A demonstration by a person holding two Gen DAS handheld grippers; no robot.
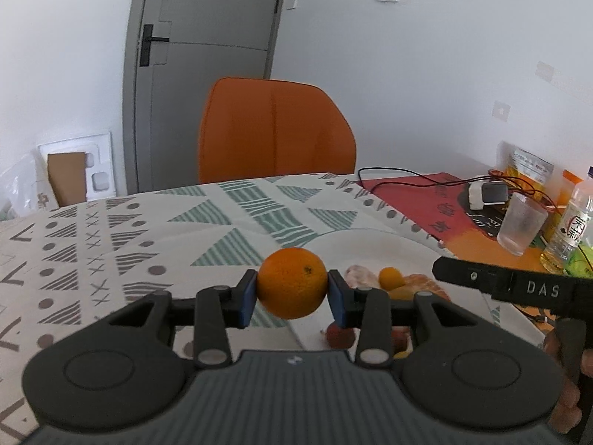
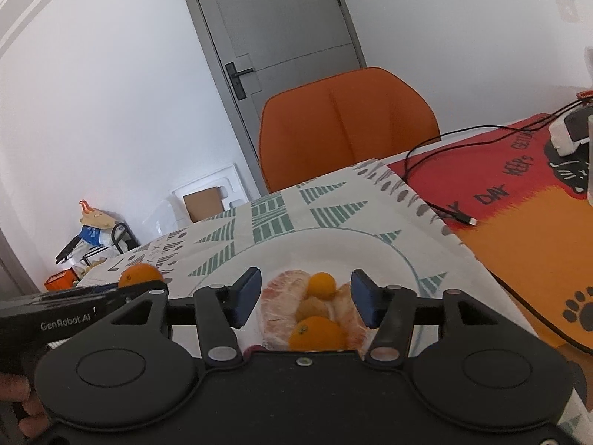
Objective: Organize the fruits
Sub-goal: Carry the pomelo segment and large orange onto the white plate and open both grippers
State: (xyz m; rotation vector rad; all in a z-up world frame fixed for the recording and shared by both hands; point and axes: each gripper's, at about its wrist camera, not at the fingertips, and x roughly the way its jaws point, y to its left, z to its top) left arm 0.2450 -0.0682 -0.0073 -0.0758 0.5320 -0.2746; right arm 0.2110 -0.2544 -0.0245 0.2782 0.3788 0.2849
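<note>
My left gripper (image 1: 292, 289) is shut on an orange (image 1: 292, 283) and holds it above the patterned tablecloth, just left of a white plate (image 1: 370, 244). The plate holds peeled pomelo pieces (image 2: 285, 306), small kumquats (image 2: 322, 284) and another small orange fruit (image 2: 315, 333). My right gripper (image 2: 304, 298) is open and empty, hovering over the plate (image 2: 296, 248) with the fruit between its fingers' line of sight. The held orange also shows in the right wrist view (image 2: 139, 273), at the left, above the left gripper's body.
An orange chair (image 1: 274, 129) stands behind the table. On the red-orange mat (image 2: 519, 193) lie a black cable (image 2: 437, 200) and a white charger (image 1: 485, 193). A plastic cup (image 1: 520, 224), a bottle (image 1: 570, 222) and snack bags stand at the right.
</note>
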